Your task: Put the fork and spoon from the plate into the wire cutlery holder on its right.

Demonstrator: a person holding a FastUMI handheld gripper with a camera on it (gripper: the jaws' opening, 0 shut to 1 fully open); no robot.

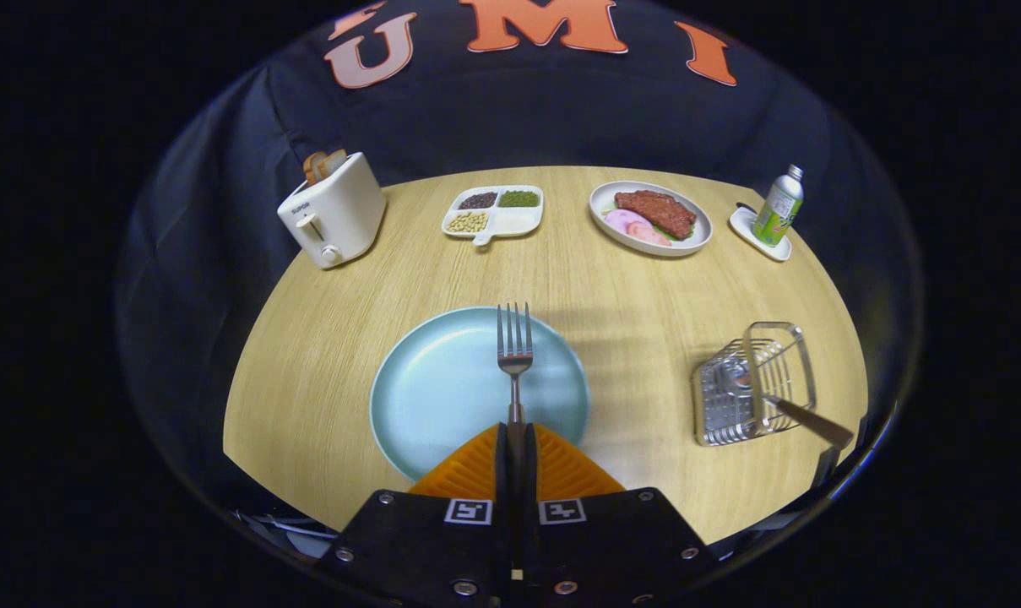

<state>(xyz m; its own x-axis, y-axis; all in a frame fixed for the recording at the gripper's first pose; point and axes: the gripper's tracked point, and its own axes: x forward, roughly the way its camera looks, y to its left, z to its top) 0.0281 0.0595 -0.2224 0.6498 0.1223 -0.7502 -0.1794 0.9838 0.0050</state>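
pale blue plate (442,397) sits on the wooden tabletop (324,338). the tool (515,435) is pressed together on the handle of a fork (515,350), whose tines point away over the plate. the wire holder (751,384) stands right of the plate, tipped on its side, with a handle that looks like the spoon (806,420) sticking out. judged risk: the thin handle may pivot or slip in the pinch, and the fork could catch the wires or push the holder off the tabletop.
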